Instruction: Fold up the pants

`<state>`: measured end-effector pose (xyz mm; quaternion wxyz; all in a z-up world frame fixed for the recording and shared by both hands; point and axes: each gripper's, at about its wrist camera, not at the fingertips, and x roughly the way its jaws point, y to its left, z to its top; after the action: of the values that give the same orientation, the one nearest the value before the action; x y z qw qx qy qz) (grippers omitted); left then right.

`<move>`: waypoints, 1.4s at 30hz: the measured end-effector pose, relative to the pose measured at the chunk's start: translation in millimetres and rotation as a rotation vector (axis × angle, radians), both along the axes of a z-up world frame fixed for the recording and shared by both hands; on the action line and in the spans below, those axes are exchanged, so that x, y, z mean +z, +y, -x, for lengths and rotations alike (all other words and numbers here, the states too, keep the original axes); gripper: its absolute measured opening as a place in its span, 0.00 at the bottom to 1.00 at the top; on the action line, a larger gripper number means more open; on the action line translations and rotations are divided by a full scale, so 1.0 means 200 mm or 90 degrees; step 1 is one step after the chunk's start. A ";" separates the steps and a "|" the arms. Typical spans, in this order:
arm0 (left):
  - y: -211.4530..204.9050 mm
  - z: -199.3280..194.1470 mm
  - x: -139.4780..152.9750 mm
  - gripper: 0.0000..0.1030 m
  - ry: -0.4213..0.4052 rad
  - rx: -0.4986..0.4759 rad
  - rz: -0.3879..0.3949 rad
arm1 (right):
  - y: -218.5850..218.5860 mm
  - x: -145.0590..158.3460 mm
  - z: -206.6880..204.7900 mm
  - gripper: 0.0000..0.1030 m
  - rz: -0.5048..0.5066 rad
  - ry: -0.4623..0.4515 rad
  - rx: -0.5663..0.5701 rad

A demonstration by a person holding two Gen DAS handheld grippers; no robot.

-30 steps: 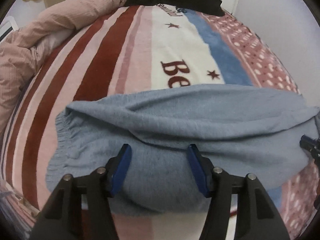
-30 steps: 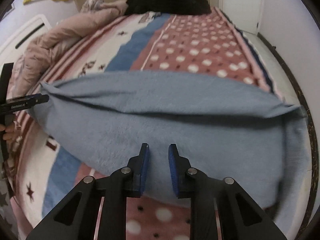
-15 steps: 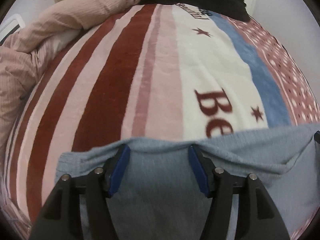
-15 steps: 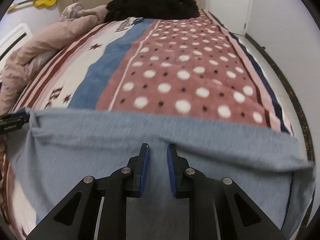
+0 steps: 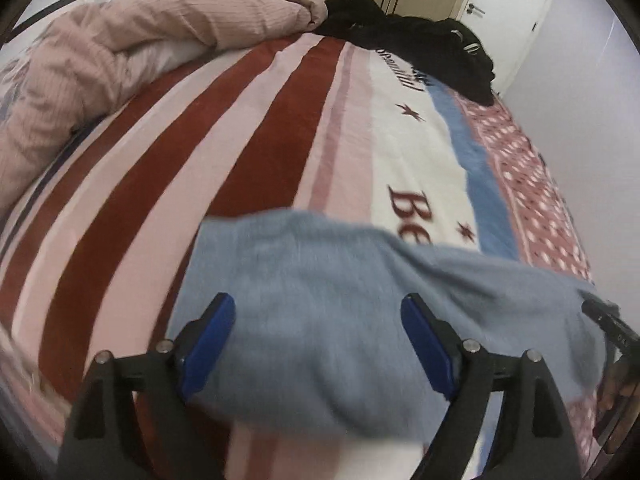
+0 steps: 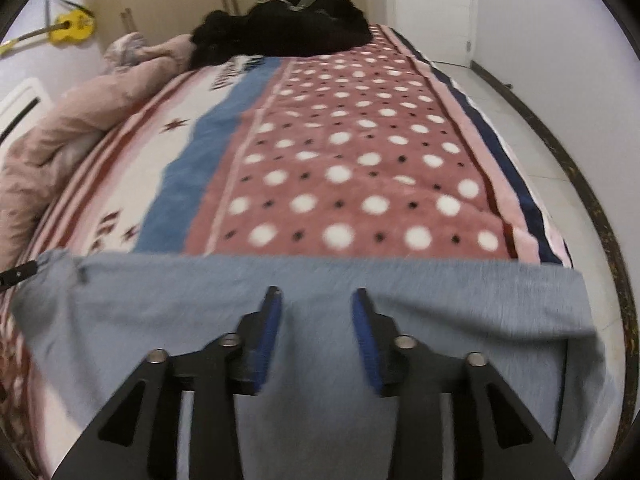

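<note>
A: So, biggest thing first: what fills both views?

B: A bed under a patterned blanket, with red and pink stripes on one side and a dotted pink panel on the other. A rumpled pink duvet lies along the blanket's left side, and a heap of black clothes sits at the far end.

A: And the pants?

B: The blue-grey pants lie crosswise over the near end of the blanket, spread flat, though blurred.

A: What about the 2 grippers?

B: The left gripper has its fingers spread wide above the cloth, holding nothing. The right gripper has its fingers parted more narrowly over the pants, also gripping nothing.

A: Anything smaller?

B: A yellow toy guitar hangs on the far wall.
</note>
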<state>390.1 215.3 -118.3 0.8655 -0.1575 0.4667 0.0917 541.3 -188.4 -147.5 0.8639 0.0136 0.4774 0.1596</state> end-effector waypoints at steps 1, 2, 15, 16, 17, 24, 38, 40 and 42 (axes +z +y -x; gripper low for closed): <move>-0.02 0.04 0.00 0.84 -0.001 -0.006 0.006 | -0.01 0.02 0.07 0.44 -0.015 -0.001 0.014; -0.04 0.09 0.00 0.85 -0.002 -0.015 0.019 | -0.01 0.04 0.12 0.47 -0.026 -0.001 0.024; -0.08 0.14 -0.24 0.88 0.009 0.047 0.121 | -0.34 -0.07 0.75 0.60 -0.190 0.075 0.016; -0.06 0.11 -0.24 0.87 0.004 0.064 0.114 | -0.37 -0.10 0.75 0.60 -0.196 0.083 0.009; -0.04 0.08 -0.24 0.86 0.005 0.079 0.107 | -0.40 -0.12 0.74 0.60 -0.201 0.088 -0.003; 0.01 -0.04 -0.22 0.19 0.024 0.107 0.049 | -0.58 -0.20 0.62 0.60 -0.253 0.077 -0.095; -0.04 0.26 0.02 0.13 -0.035 0.083 -0.106 | -0.70 -0.20 0.49 0.09 -0.229 -0.011 -0.294; -0.03 0.34 0.08 0.12 -0.043 0.085 -0.120 | -0.69 -0.16 0.55 0.09 -0.225 -0.019 -0.269; 0.00 0.44 0.13 0.12 -0.045 0.084 -0.131 | -0.66 -0.14 0.63 0.09 -0.221 -0.009 -0.242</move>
<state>301.5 215.0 -92.6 0.8849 -0.1013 0.4127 0.1906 415.7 -321.0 -175.9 0.8665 0.2501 0.4257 0.0737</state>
